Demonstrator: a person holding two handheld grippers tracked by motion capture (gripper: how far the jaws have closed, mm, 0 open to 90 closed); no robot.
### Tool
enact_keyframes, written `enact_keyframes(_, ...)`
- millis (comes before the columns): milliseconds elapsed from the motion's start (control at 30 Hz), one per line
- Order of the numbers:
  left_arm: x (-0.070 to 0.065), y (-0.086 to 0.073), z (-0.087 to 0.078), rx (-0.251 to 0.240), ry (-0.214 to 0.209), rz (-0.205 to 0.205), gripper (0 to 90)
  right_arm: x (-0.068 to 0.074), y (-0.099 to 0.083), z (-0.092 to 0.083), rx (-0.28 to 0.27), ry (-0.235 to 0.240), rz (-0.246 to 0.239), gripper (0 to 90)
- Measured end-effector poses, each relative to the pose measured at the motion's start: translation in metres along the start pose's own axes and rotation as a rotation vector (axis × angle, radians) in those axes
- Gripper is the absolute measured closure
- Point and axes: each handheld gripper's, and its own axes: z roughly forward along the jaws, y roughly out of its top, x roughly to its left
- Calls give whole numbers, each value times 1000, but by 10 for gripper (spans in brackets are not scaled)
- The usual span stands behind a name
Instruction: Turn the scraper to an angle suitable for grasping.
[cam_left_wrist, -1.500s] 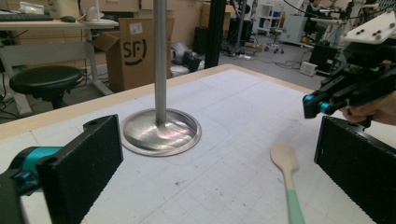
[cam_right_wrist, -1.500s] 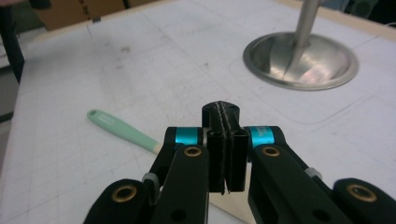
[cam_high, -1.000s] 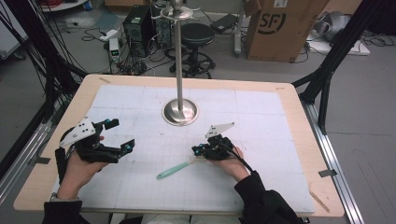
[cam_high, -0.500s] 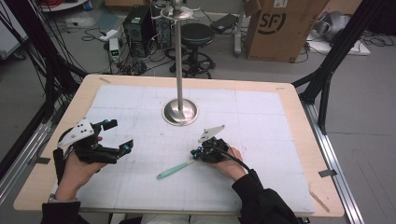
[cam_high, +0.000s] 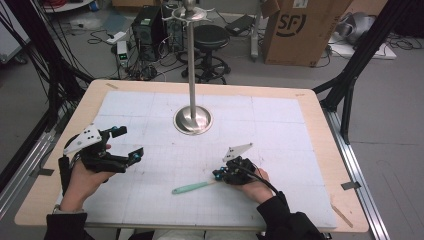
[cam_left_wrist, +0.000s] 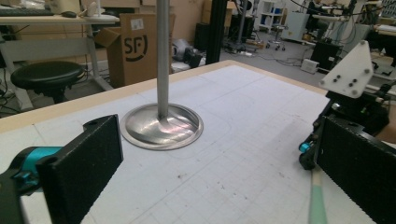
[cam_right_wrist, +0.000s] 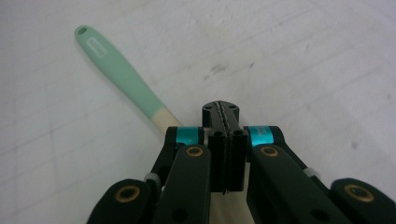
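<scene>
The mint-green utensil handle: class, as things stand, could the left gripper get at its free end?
Probably yes. The left gripper has its jaws open, and bare mat lies between it and the handle. The right gripper sits at the other end.

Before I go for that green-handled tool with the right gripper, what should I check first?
1. Right gripper open for a grab: not ok, its jaws are shut together.
2. Green-handled tool lying flat on the mat, handle free: ok.
3. Tool's other end: cannot tell, it runs under the right gripper.
4. Left gripper open and apart from the tool: ok.
5. Metal stand upright, apart from both grippers: ok.
</scene>
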Motion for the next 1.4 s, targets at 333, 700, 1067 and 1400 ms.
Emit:
enact_keyframes(333,-4,2,10,16,-19,15,17,16,-19,-22,-13,-38,-59,900)
enact_keyframes(700,-5,2,6,4,9,23,17,54,4,3,-45,162,-233,900)
enact_keyframes(1067,-3,1,0,-5,22,16,17,37,18,26,-18,58,-214,900)
enact_keyframes(1400,-5,-1,1,6,19,19,17,14,21,28,-56,-9,-111,900)
